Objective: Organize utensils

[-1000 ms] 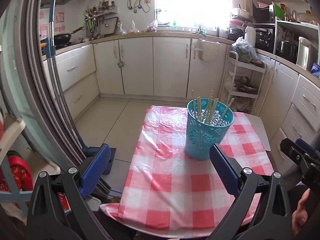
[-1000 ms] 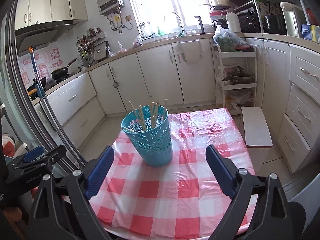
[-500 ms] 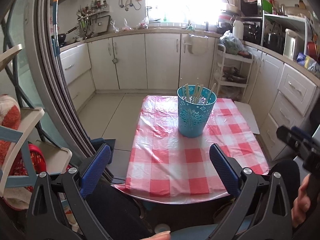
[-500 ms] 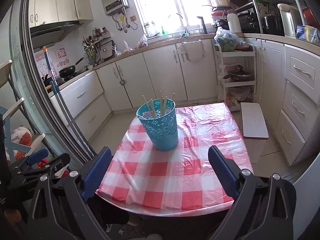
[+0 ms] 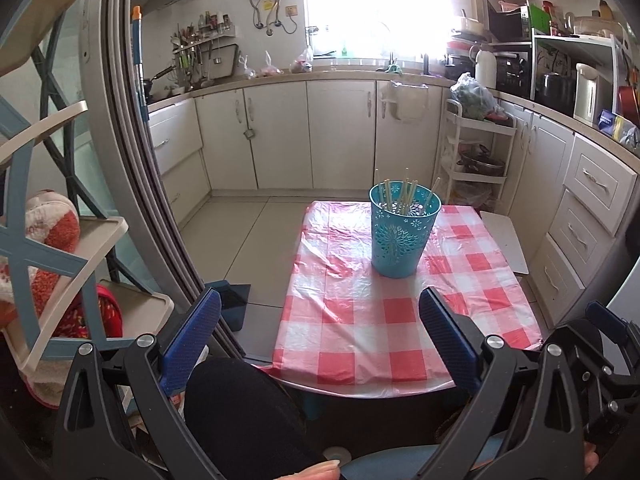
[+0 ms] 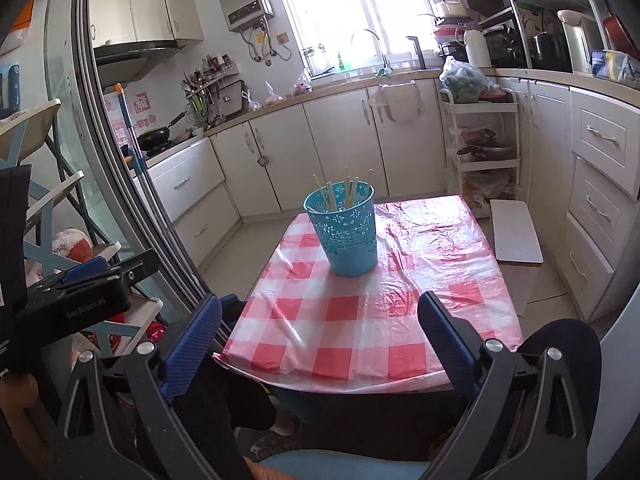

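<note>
Chopsticks are standing loosely in the blue basket, which is sitting upright toward the far end of the table on its red-checked cloth; nothing else is lying on that cloth. The left gripper is hanging wide open and holding nothing, back over the near edge and well apart from the basket. The right gripper is likewise gaping with nothing between its pads, also back from the near edge.

By my judgement the sorting looks finished, so the step in hand is pulling clear. Doing it well means keeping both grippers spread and level, drawing them straight back toward the seat, and steering wide of the basket so the light, tall thing is not tipping and spilling its chopsticks.
</note>
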`<action>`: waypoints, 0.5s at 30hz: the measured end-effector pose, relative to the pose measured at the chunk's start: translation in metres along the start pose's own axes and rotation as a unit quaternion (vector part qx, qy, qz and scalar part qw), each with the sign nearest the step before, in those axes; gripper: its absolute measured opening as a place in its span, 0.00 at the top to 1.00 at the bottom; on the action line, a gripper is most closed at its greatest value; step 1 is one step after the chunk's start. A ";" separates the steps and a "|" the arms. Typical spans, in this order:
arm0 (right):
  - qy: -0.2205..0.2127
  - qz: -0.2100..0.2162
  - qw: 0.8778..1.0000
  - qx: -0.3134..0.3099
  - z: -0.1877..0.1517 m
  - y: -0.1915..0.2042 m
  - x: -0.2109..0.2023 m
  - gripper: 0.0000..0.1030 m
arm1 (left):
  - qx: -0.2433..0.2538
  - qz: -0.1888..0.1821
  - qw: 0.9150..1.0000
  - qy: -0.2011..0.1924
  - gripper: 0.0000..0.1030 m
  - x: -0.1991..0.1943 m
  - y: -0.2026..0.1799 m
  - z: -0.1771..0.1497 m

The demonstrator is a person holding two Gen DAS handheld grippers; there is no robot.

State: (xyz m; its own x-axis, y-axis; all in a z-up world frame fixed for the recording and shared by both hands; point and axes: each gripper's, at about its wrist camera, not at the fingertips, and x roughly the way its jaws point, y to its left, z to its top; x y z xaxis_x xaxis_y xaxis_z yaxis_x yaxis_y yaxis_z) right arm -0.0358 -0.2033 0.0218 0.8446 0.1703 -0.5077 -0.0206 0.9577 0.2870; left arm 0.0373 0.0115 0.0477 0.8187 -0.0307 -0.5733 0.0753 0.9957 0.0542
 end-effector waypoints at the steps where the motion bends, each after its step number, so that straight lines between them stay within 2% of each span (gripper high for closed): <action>1: 0.000 0.000 1.000 0.001 -0.001 0.000 -0.001 0.08 | 0.000 0.003 1.000 -0.001 0.07 -0.002 0.000 -0.001; 8: -0.021 0.002 1.000 0.003 -0.005 0.001 -0.019 0.08 | 0.001 0.021 1.000 -0.003 0.07 -0.018 -0.008 -0.014; 15: -0.036 -0.006 0.999 -0.004 -0.012 0.002 -0.038 0.07 | -0.004 0.013 1.000 -0.005 0.07 -0.034 -0.017 -0.034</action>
State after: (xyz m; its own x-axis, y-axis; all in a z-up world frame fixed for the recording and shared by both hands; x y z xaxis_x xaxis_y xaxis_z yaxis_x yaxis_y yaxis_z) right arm -0.0749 -0.2056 0.0318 0.8814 0.1424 -0.4505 -0.0144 0.9612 0.2756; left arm -0.0110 -0.0015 0.0379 0.8257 -0.0062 -0.5640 0.0498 0.9968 0.0620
